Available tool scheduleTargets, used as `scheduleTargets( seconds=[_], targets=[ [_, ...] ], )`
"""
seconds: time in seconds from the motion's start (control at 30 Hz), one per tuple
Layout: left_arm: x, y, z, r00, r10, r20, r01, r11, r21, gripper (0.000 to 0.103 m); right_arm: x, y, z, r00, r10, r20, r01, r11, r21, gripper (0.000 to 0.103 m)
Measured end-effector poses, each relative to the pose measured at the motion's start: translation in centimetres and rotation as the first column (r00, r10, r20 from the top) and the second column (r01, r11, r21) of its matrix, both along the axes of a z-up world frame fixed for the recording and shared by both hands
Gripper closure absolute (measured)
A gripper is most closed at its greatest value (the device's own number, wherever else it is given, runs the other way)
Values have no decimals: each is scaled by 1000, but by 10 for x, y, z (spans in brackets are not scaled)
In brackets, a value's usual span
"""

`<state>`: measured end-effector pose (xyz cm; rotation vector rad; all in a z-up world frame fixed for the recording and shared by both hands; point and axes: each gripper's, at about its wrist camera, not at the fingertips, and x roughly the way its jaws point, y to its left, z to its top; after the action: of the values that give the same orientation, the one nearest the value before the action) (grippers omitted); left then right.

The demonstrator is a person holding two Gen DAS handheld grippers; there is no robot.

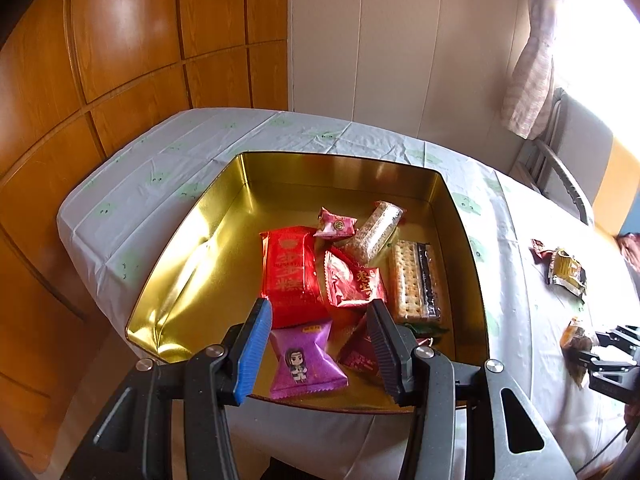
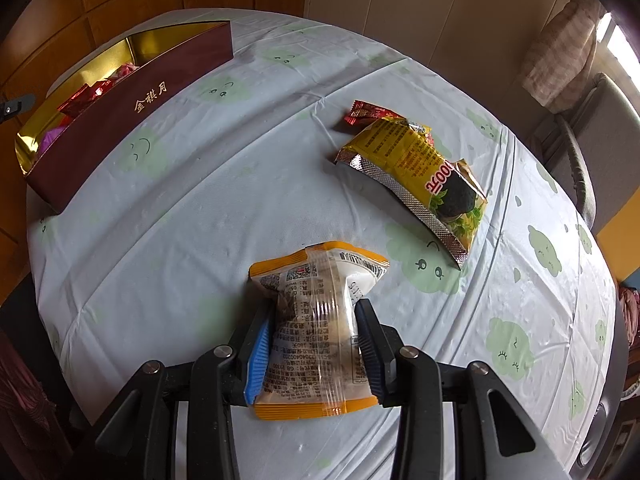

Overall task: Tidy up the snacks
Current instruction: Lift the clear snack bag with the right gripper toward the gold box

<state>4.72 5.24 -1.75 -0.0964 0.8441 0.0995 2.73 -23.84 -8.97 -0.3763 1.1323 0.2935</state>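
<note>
A gold-lined tin (image 1: 188, 232) with a maroon outer wall (image 2: 132, 120) holds several snack packets: a large red one (image 1: 288, 272), a cracker pack (image 1: 414, 280), a grain bar (image 1: 376, 232) and a purple packet (image 1: 304, 360) near the front. My left gripper (image 1: 319, 306) hovers over the tin's front with its fingers apart and nothing pressed between them; the purple packet lies on the tin floor below. On the tablecloth to the tin's right, my right gripper (image 2: 314, 308) is shut on a clear, orange-edged packet (image 2: 316, 320), squeezing its middle.
A yellow snack bag (image 2: 416, 172) and a small red packet (image 2: 366, 112) lie on the cloth beyond the right gripper. The table (image 2: 200, 200) has a pale green-patterned cover. Wooden panels stand behind the tin; a chair (image 2: 580, 152) is at the right.
</note>
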Motion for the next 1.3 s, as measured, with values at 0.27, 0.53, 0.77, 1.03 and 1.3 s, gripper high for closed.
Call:
scheduleTargets(
  seconds=[0.27,0.53,0.77,1.03,1.3],
  targets=[
    [-1,1,-3,1000,5,-10,-5,1000,3,53,5,-2,1,1000,-6,-11,6,1000,13,61],
    [-3,6,-6,1000,22,-17,-22,1000,9,53,9,-8,12,1000,-20,15,19,998,55,60],
    [-5,7,-5,1000,26,-15,-26,1000,15,53,10,-9,15,999,-29,32,27,998,53,68],
    [-6,14,-4,999,31,-9,-31,999,9,53,8,-7,12,998,-47,39,45,998,46,71],
    [-11,24,-1,999,38,27,-38,999,13,53,5,2,13,996,-89,3,89,994,64,71]
  ],
)
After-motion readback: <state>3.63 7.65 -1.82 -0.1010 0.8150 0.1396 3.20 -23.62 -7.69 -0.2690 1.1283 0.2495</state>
